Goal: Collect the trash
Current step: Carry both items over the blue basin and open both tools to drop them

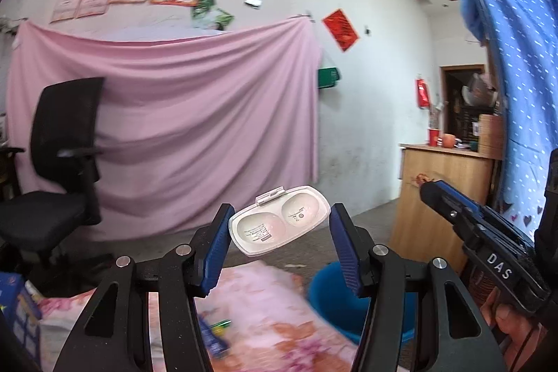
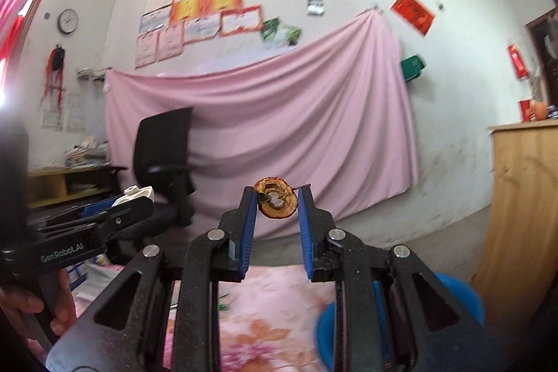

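My left gripper [image 1: 279, 218] is shut on a white plastic blister tray [image 1: 279, 219] with two round pockets, held up in the air between the blue pads. It also shows in the right wrist view [image 2: 136, 194]. My right gripper [image 2: 276, 203] is shut on a brown dried fruit slice [image 2: 275, 202] with a hole in it, held at the fingertips. A blue bin [image 1: 334, 298] stands low at the right of the flowered cloth [image 1: 265, 319]; it also shows in the right wrist view [image 2: 464, 295]. The right gripper's body [image 1: 488, 232] is at the right in the left wrist view.
A black office chair [image 1: 59, 169] stands at the left before a pink sheet [image 1: 181, 114] hung on the wall. A wooden cabinet [image 1: 443, 197] with red cups stands at the right. A blue box [image 1: 17, 309] and small green wrapper [image 1: 219, 325] lie on the cloth.
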